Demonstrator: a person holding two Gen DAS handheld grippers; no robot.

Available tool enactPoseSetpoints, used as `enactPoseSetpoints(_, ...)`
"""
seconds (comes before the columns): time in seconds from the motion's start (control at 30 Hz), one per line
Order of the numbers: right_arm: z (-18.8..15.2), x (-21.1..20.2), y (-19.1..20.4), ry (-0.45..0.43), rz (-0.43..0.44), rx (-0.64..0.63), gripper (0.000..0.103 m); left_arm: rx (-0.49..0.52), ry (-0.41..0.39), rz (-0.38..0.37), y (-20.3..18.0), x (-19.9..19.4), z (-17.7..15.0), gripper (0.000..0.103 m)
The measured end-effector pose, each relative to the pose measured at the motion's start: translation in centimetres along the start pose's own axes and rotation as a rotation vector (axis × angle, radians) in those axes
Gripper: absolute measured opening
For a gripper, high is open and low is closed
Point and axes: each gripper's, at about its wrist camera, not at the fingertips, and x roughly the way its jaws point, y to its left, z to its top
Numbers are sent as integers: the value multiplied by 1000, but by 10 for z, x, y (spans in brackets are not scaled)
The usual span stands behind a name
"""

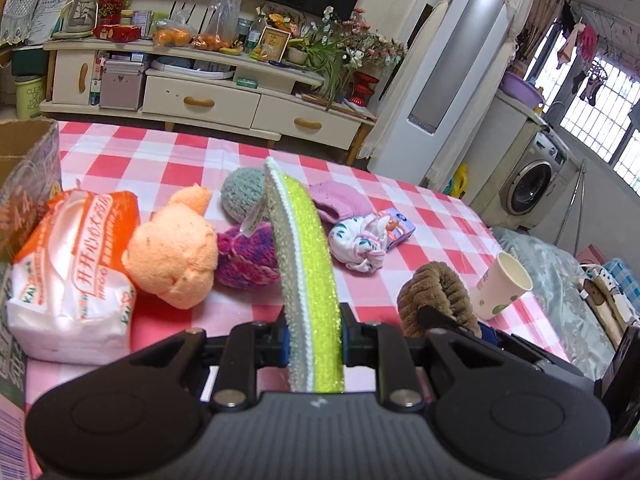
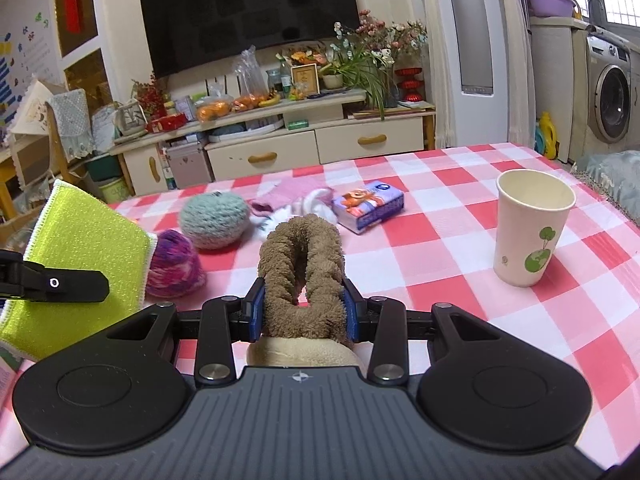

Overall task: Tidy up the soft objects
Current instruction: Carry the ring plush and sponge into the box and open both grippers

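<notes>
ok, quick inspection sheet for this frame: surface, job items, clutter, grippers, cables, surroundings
Surface: table under a red and white checked cloth.
Job's things: yellow-green scrub pad, brown fuzzy piece, orange plush, purple yarn ball, grey yarn ball, pink sock, patterned sock roll.
Clutter: paper cup, tissue pack, wipes pack, cardboard box.
Grippers: left gripper shut on the pad; right gripper shut on the brown piece.
Cables: nothing seen.
Surroundings: TV, cabinet, washing machine.

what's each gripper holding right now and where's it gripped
Left gripper clamps the yellow-green scrubbing pad flat-on near its lower end. Right gripper squeezes the brown fuzzy item across its lower sides.
</notes>
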Motion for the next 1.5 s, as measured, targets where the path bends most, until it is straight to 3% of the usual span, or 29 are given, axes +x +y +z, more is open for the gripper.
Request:
enactPoseSetpoints(0.33, 4, -19, 33, -24, 27, -33, 46, -11, -62, -16, 20, -32, 9, 19)
enactPoseSetpoints(0.7, 19, -40, 75, -53, 122, -67, 46, -54, -177, 2, 54, -75, 26, 19)
enactPoseSetpoints(1.1, 36, -55, 165, -57, 354, -115, 46, -159, -295, 135, 127, -115, 50, 19)
enactPoseSetpoints(1.5, 14, -48, 251, 55, 540, -199, 47, -226, -281, 269, 199, -116, 58, 19)
